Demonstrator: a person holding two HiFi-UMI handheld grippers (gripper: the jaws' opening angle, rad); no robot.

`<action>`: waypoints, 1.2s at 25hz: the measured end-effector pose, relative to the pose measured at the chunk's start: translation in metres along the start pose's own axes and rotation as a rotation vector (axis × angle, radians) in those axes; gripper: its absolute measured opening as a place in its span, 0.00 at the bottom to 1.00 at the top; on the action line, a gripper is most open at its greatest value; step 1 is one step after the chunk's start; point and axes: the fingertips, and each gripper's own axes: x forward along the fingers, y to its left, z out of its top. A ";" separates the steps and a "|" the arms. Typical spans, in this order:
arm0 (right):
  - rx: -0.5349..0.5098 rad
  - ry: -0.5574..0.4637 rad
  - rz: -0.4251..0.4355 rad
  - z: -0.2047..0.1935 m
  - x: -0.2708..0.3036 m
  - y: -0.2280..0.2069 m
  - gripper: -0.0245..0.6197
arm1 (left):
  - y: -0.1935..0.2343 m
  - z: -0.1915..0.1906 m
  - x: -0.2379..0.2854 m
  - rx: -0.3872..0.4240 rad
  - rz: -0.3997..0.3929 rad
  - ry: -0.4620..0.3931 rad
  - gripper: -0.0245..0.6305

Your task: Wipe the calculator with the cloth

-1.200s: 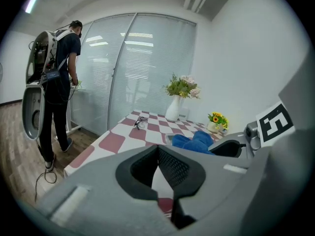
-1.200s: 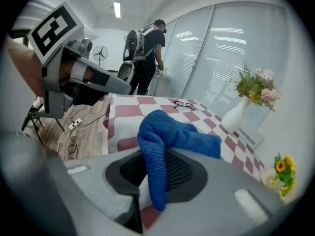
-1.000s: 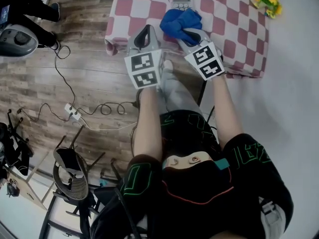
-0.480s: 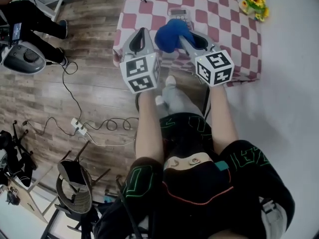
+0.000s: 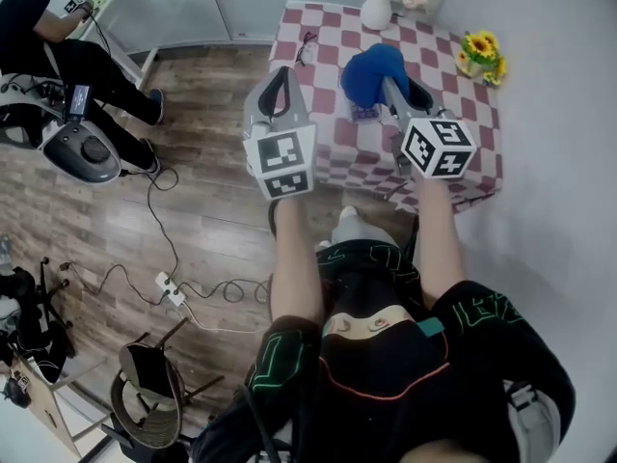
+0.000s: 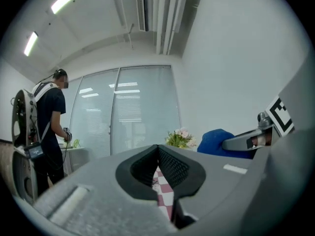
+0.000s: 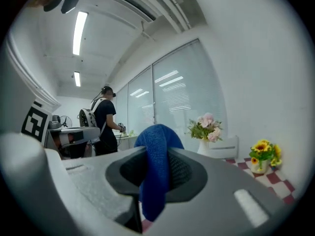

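Right gripper: jaws pinched on a fold of the blue cloth, which bulges above the tips and hangs below them. Left gripper: jaws pressed together at the tips, nothing between them; only the checked table shows through the gap lower down. Both gripper views look level across the room, so both tools appear to be held up off the table. The calculator is judged to be the small grey item just under the cloth's near edge, below the right gripper's tips and to the right of the left gripper; most of it is covered, so the identification is tentative. No contact between cloth and calculator is visible. Risks from here: 1) the calculator looks light and unbraced, so a wiping stroke could push it along the table instead of cleaning it; 2) drag could pull the cloth out of the pinch; 3) a stroke running too far forward could reach the vase beyond the right tips.
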 end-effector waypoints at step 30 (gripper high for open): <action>-0.144 -0.076 -0.086 0.061 0.003 -0.036 0.17 | 0.003 0.023 0.028 -0.032 0.012 -0.063 0.05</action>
